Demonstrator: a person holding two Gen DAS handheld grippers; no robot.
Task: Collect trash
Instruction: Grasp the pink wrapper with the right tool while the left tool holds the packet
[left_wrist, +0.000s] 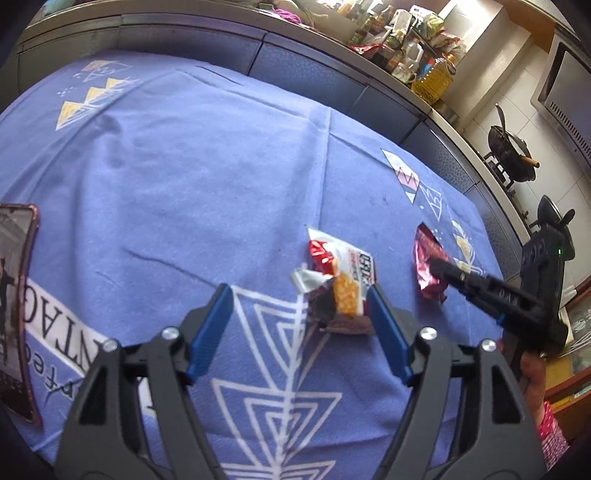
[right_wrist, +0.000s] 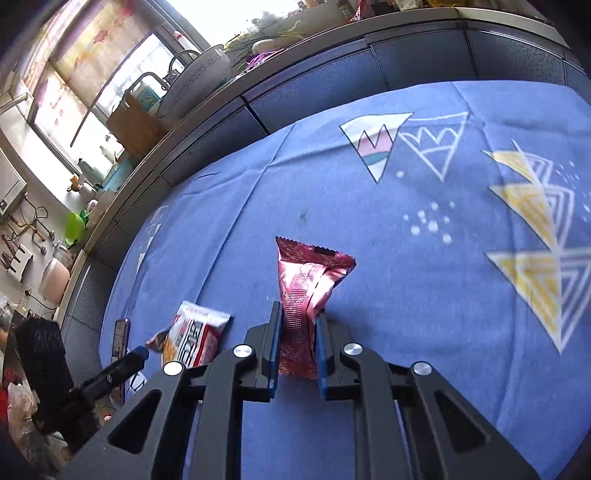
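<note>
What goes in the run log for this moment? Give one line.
left gripper: jaws open by white-red wrapper | right gripper: jaws shut on pink wrapper | both on blue cloth

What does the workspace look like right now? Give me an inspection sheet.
Surface: blue patterned cloth, creased.
Job's things: pink wrapper; red-and-white snack packet, crumpled, lying on the cloth.
Clutter: phone at the cloth's edge.
Grippers: right gripper shut on the pink wrapper; left gripper open, the packet touching one finger.
Cables: nothing seen.
Surroundings: kitchen counter with bottles, wok.
</note>
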